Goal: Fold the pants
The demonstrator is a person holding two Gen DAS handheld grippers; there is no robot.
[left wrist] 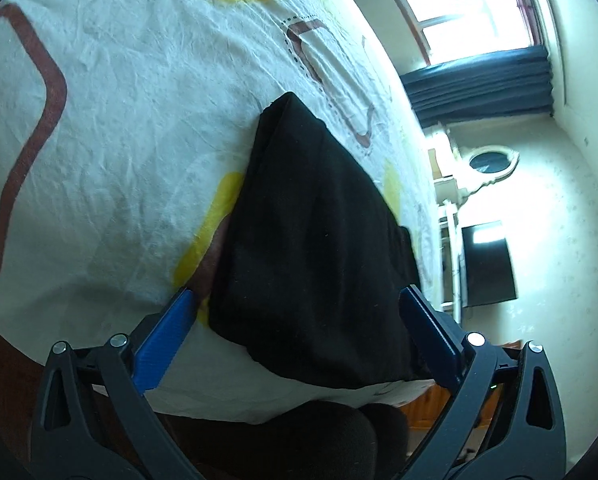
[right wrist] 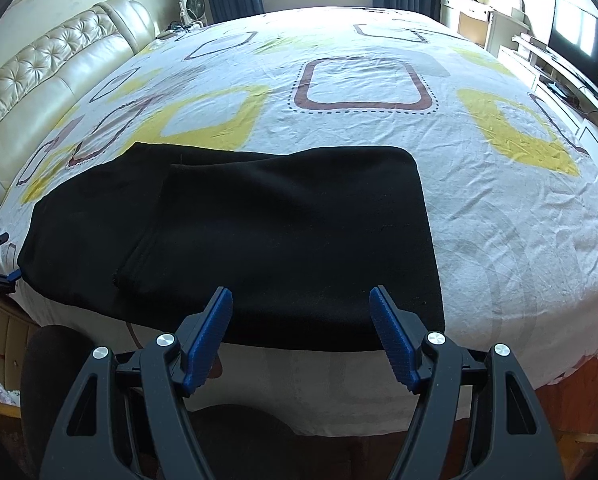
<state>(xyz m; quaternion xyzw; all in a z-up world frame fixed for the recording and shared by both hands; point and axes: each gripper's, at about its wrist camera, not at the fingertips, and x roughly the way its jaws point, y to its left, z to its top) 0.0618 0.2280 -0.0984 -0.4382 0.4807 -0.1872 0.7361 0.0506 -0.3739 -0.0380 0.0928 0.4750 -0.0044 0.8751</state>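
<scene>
Pants (right wrist: pixel 235 240) – black, matte, folded slab | sheet (right wrist: pixel 363 80) – crinkled cotton | both jaws wide apart, empty

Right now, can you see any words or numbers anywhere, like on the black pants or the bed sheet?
None can be read.
Folded black fabric pants: no label or tag shows.
White bed sheet with yellow and brown squares: shapes only, no letters.
Dark flat screen: only window glare.
</scene>
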